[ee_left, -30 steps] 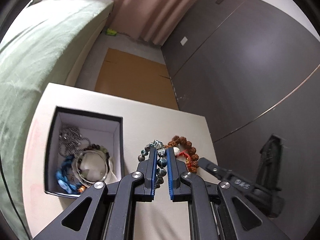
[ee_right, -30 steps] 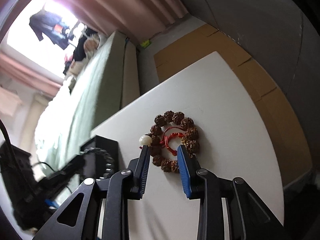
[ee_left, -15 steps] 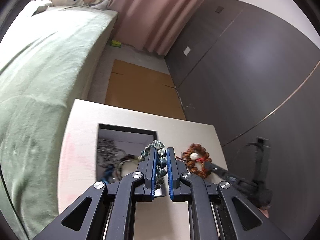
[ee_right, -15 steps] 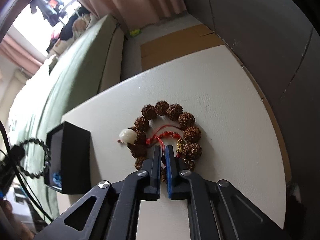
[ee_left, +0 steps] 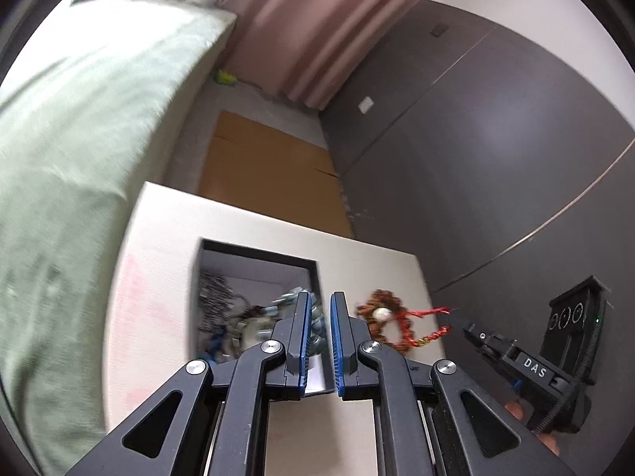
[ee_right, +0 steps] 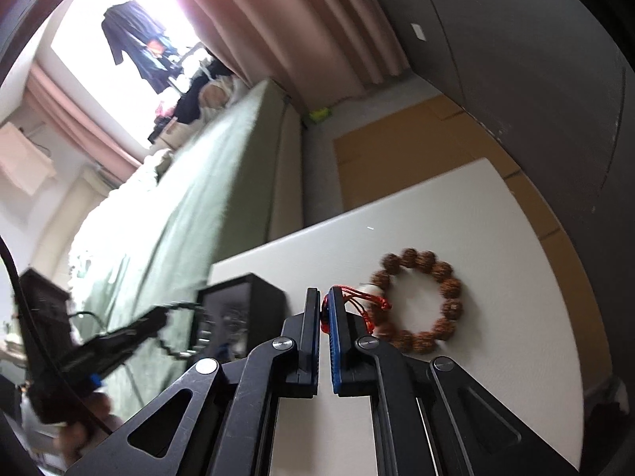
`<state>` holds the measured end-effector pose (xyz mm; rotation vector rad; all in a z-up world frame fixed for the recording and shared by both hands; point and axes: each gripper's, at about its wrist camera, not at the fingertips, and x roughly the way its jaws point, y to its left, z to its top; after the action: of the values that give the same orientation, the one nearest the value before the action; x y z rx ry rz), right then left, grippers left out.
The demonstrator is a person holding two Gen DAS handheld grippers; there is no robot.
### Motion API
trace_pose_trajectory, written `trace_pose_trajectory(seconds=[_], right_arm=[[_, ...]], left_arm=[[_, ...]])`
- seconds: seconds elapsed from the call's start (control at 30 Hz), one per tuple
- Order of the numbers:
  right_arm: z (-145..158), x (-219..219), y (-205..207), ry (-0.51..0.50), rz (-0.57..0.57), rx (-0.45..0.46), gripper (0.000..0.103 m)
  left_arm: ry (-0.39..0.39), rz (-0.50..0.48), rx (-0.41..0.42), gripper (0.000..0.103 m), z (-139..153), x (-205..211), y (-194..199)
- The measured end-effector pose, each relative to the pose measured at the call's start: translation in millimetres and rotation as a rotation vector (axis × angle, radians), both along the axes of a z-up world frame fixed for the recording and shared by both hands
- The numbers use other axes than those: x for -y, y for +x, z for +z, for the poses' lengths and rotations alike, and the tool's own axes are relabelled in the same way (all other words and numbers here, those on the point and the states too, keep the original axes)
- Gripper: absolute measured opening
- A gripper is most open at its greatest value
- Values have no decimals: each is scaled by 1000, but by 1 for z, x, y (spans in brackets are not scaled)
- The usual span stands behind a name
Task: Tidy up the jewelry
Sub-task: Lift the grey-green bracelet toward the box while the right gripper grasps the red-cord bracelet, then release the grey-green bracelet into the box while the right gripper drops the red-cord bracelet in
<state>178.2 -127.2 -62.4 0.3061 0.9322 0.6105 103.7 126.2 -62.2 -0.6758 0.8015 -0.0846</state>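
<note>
My left gripper [ee_left: 317, 309] is shut on a dark grey-green bead bracelet [ee_left: 315, 319] and holds it over the open black jewelry box [ee_left: 254, 277], which holds several chains and bangles. My right gripper [ee_right: 324, 301] is shut on the red cord [ee_right: 357, 301] of a brown seed-bead bracelet [ee_right: 416, 301] with one white bead. That bracelet hangs lifted off the white table [ee_right: 496, 238] at the cord end. In the left wrist view it [ee_left: 391, 319] sits right of the box, with the right gripper [ee_left: 456, 313] pulling its cord. The box [ee_right: 238, 309] and the left gripper [ee_right: 162, 313] with the dark bracelet [ee_right: 178, 329] also show in the right wrist view.
A bed with a green cover [ee_left: 79, 158] runs along the table's left side. A dark wardrobe [ee_left: 476, 158] stands to the right. Brown cardboard [ee_left: 270, 174] lies on the floor beyond the table. Pink curtains [ee_left: 309, 31] hang at the back.
My left gripper has carried the dark bracelet from beside the box to over it. My right gripper closed on the brown bracelet's red cord and has begun lifting it.
</note>
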Motion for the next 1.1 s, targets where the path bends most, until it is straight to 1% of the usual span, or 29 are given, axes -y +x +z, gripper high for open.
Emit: trace_pose_trajectory(seconds=[0.07, 0.17, 0.3, 0.43, 0.47, 0.5, 0.53, 0.57, 0.6, 0.7, 0.8, 0.83, 0.87, 0.9, 0.93, 0.97, 1.03, 1.1], right_arm=[[8, -5, -5, 30, 13, 21, 6], [11, -13, -8, 60, 30, 29, 6], [7, -23, -10, 76, 46, 14, 6], [6, -29, -12, 122, 78, 9, 6], [6, -31, -12, 135, 86, 9, 6], [7, -33, -14, 147, 95, 11, 6], [7, -36, -15, 158, 105, 14, 6], [8, -40, -17, 173, 118, 15, 6], [9, -43, -18, 181, 127, 16, 6], [10, -58, -23, 194, 161, 28, 6], [7, -70, -26, 229, 190, 32, 6], [6, -74, -26, 256, 209, 31, 7], [2, -78, -24, 265, 223, 22, 11], [-2, -82, -22, 242, 236, -7, 20], [-7, -87, -19, 200, 236, -40, 46], [-9, -87, -19, 183, 223, -43, 59], [-11, -79, -18, 177, 196, -28, 60], [-13, -68, -17, 181, 177, -40, 60]], left_arm=[[-20, -4, 5, 10, -3, 1, 2], [-14, -7, 3, 10, -3, 3, 3], [32, 49, -22, 10, 0, -6, 1], [13, 75, -36, 12, 2, -19, -2], [13, 83, -42, 16, 2, -22, -3], [13, 91, -44, 24, 3, -24, -4], [12, 100, -43, 29, 3, -27, -6], [14, 114, -40, 42, 4, -30, -9], [18, 127, -35, 53, 6, -31, -10], [30, 161, -12, 61, 11, -39, -17], [15, 182, -6, 62, 13, -48, -21], [9, 192, -7, 62, 12, -50, -22], [1, 201, -12, 62, 11, -53, -23], [-3, 204, -16, 62, 11, -55, -23], [-8, 204, -17, 62, 10, -57, -24], [-9, 205, -16, 62, 11, -58, -24], [-9, 209, -12, 62, 12, -58, -26], [-10, 205, -8, 62, 14, -56, -27]])
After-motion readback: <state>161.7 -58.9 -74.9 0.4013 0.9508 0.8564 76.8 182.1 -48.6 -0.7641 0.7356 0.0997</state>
